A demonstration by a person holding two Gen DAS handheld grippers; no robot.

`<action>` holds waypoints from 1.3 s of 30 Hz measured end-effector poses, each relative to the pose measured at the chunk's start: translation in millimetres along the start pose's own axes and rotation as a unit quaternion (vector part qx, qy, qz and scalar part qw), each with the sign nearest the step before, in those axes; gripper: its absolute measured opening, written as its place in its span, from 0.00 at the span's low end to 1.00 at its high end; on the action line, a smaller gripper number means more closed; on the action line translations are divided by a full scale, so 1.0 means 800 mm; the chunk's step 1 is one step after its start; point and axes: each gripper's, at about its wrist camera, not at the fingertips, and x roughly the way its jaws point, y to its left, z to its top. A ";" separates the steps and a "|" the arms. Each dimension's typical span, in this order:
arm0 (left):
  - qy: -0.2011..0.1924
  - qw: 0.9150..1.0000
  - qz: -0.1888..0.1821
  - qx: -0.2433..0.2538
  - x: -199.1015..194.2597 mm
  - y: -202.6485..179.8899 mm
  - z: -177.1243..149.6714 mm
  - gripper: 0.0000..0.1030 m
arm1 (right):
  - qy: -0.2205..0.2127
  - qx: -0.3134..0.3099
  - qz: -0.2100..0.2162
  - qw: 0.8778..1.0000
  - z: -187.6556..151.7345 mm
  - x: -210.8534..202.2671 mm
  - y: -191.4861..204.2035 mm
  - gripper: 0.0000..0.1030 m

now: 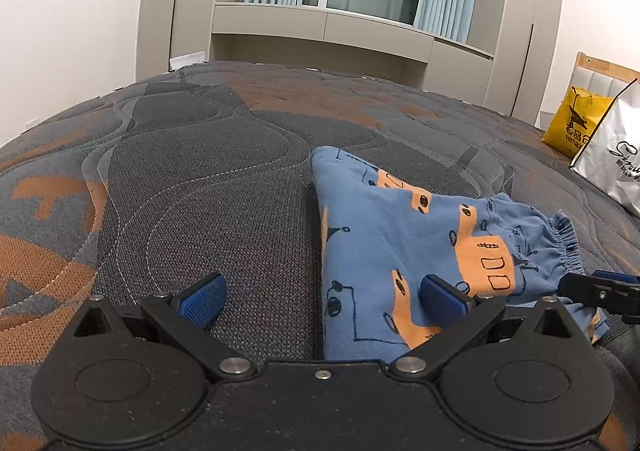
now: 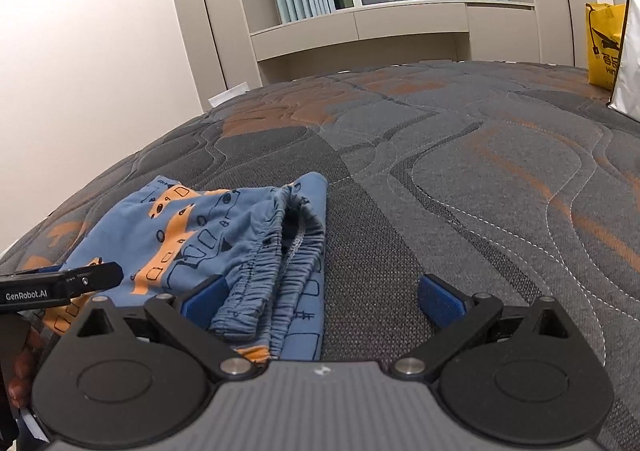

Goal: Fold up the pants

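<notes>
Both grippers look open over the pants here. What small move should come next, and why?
Probably ease both grippers back. The blue patterned pants already lie in a compact folded bundle on the mattress, waistband stacked at one end. The left gripper and right gripper are open and grip nothing, so no fold looks pending, though hidden layers may need smoothing.

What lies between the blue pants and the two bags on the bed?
Only bare quilted mattress shows between the pants and the yellow bag and white bag; the left wrist view shows that stretch best.
</notes>
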 end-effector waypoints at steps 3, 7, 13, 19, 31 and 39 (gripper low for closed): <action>-0.001 1.000 0.000 0.000 0.000 -0.001 0.000 1.00 | 0.000 0.004 0.003 1.000 0.000 -0.001 -0.002 1.00; -0.001 1.000 -0.001 -0.001 0.000 0.000 0.000 1.00 | -0.001 0.005 0.002 1.000 0.000 -0.001 -0.003 1.00; -0.001 1.000 -0.001 -0.001 0.000 0.000 -0.001 1.00 | -0.001 0.006 0.003 1.000 0.000 0.000 -0.002 1.00; -0.001 1.000 -0.001 -0.001 0.000 0.000 -0.001 1.00 | -0.001 0.007 0.003 1.000 0.000 0.001 -0.002 1.00; -0.001 1.000 0.000 0.000 0.000 0.000 -0.001 1.00 | -0.001 0.007 0.003 1.000 -0.001 -0.001 -0.003 1.00; -0.002 1.000 0.001 0.000 0.000 -0.002 -0.001 1.00 | -0.001 0.010 0.005 1.000 0.001 -0.002 -0.003 1.00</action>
